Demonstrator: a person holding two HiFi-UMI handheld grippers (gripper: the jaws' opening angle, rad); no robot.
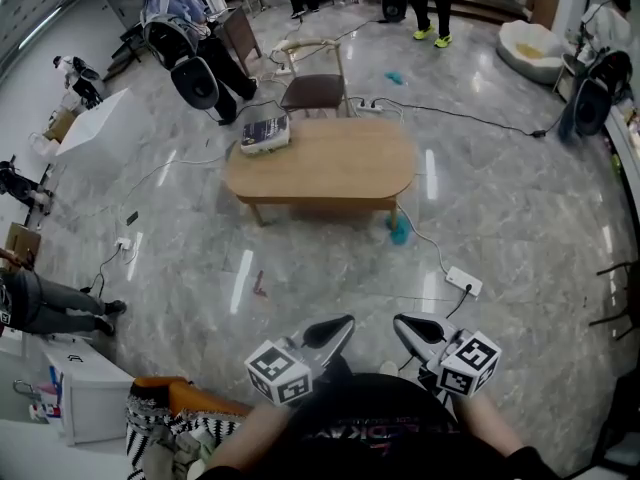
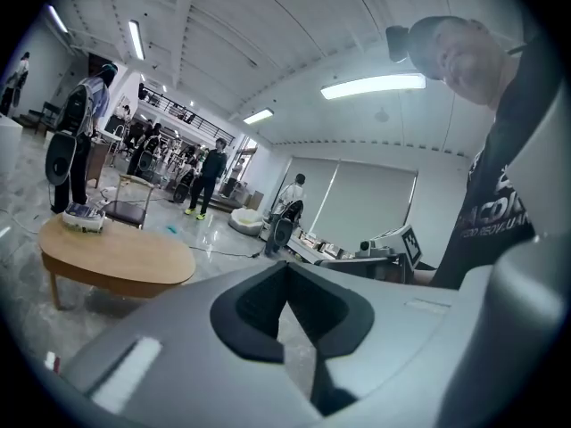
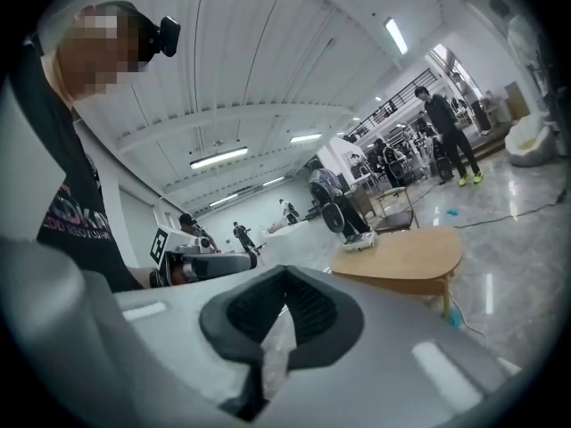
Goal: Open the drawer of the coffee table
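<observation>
The coffee table [image 1: 330, 163] is a low oval wooden one standing on the marble floor, well ahead of me. No drawer shows from this side. My left gripper [image 1: 338, 330] and right gripper [image 1: 410, 328] are held close to my body, tips turned towards each other. Both are shut and hold nothing, and both are far short of the table. In the left gripper view the table [image 2: 116, 257] lies at the left beyond the shut left gripper [image 2: 285, 283]. The right gripper view shows the table [image 3: 401, 255] at the right past the shut right gripper [image 3: 284, 285].
A white and grey box [image 1: 265, 133] lies on the table's far left end. A chair [image 1: 312, 86] stands behind it. A power strip [image 1: 463, 281] and cables run across the floor, with a teal object [image 1: 399, 231] by a table leg. A white cabinet [image 1: 85, 388] is at my left.
</observation>
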